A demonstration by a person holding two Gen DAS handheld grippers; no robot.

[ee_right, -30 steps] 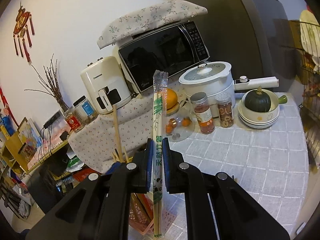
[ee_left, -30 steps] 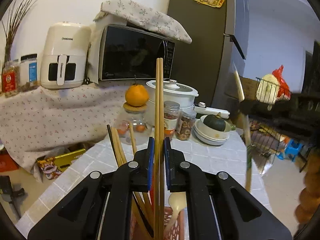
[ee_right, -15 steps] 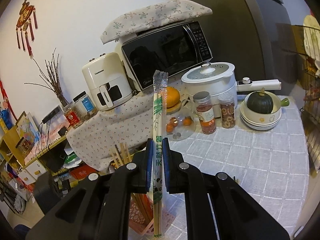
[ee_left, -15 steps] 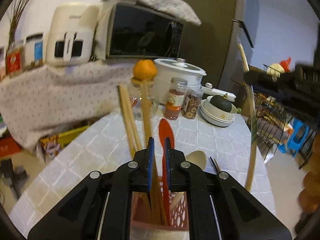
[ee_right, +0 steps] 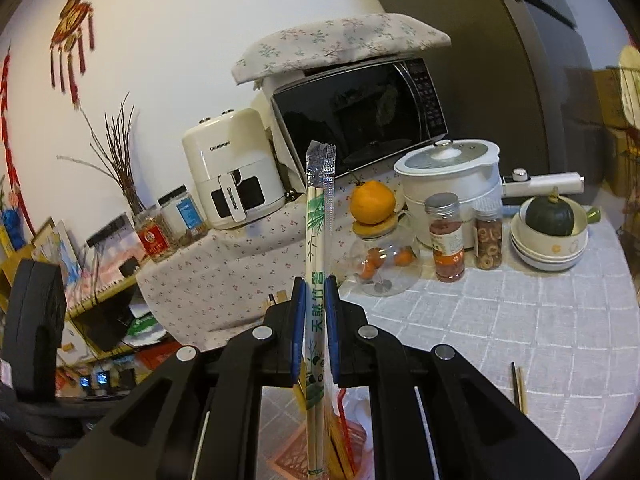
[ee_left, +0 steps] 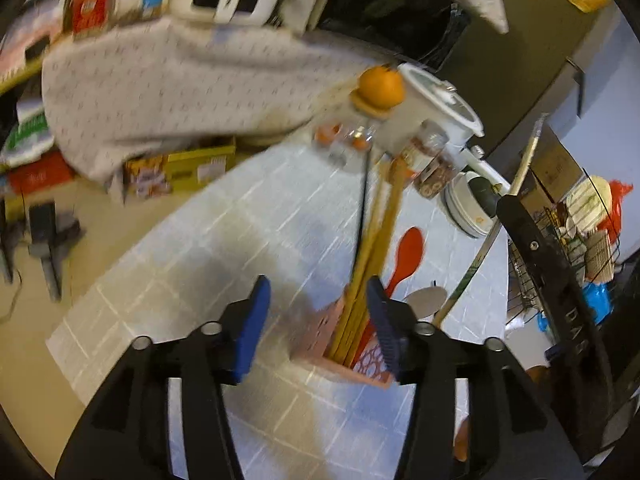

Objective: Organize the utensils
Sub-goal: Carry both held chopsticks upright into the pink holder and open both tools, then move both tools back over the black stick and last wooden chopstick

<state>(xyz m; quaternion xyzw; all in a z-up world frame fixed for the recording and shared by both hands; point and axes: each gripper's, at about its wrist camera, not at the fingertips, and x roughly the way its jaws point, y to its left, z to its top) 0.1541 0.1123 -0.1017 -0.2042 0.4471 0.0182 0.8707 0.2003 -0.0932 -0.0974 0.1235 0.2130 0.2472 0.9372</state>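
A pink perforated utensil basket (ee_left: 334, 354) stands on the white checked tablecloth (ee_left: 224, 248). Wooden chopsticks (ee_left: 378, 236), a red spoon (ee_left: 406, 258) and a pale spoon (ee_left: 426, 300) stick out of it. My left gripper (ee_left: 316, 316) is open and empty, just in front of and above the basket. My right gripper (ee_right: 314, 312) is shut on a plastic-wrapped pair of chopsticks (ee_right: 318, 216), held upright above the basket (ee_right: 296, 454). The wrapped pair and the right gripper also show at the right of the left wrist view (ee_left: 480, 248).
Loose chopsticks (ee_right: 519, 386) lie on the cloth at the right. At the back stand a glass jar (ee_right: 382, 264) with an orange on top, two spice jars (ee_right: 446, 238), a white cooker (ee_right: 452, 184), stacked bowls with a squash (ee_right: 550, 240), a microwave (ee_right: 360, 116) and an air fryer (ee_right: 230, 174).
My left gripper has let go of the wooden chopsticks, which now stand in the basket, opened, and tilted down and left. My right gripper has stayed shut on the wrapped pair.
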